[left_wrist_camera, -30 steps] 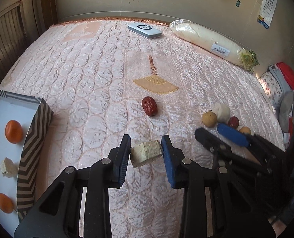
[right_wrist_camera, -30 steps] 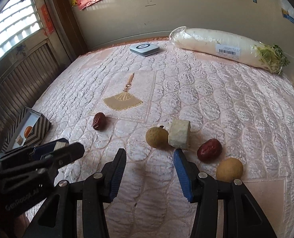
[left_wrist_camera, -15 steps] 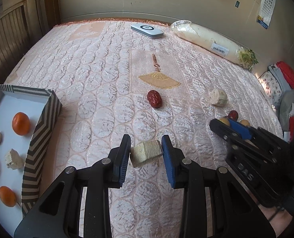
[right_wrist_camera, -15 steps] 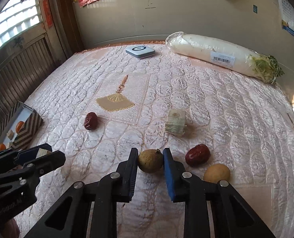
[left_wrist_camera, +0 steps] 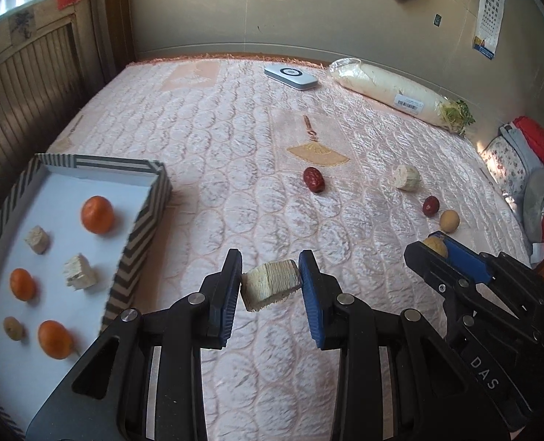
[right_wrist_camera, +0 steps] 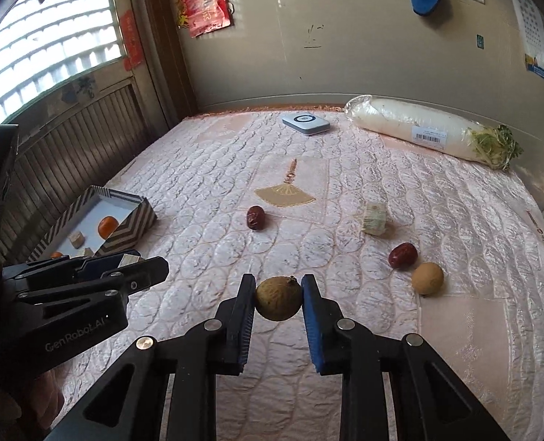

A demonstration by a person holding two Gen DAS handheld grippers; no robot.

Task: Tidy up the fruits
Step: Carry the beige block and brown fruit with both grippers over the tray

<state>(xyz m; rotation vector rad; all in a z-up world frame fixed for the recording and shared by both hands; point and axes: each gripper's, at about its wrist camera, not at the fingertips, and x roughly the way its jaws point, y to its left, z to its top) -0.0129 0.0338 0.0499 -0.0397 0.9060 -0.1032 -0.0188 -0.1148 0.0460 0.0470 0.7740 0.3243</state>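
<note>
My left gripper point(left_wrist_camera: 270, 281) is shut on a pale sugarcane chunk point(left_wrist_camera: 270, 284), held above the pink quilt to the right of the striped tray point(left_wrist_camera: 145, 217). The tray holds orange tangerines point(left_wrist_camera: 96, 214), pale chunks point(left_wrist_camera: 79, 271) and a small brown fruit point(left_wrist_camera: 13, 328). My right gripper point(right_wrist_camera: 277, 296) is shut on a brown longan point(right_wrist_camera: 278, 297), lifted off the quilt. On the quilt lie a red date point(right_wrist_camera: 255, 217), a sugarcane chunk point(right_wrist_camera: 374, 217), a second red date point(right_wrist_camera: 402, 255) and a second longan point(right_wrist_camera: 427, 278).
A wrapped white radish point(right_wrist_camera: 430, 130) and a flat white device point(right_wrist_camera: 306, 123) lie at the far edge of the bed near the wall. Clothes and bags point(left_wrist_camera: 529, 169) are piled at the right. A slatted wooden panel point(right_wrist_camera: 70, 147) runs along the left.
My right gripper closed on the longan and lifted it off the quilt. My left gripper, still holding the chunk, rose and moved nearer the tray.
</note>
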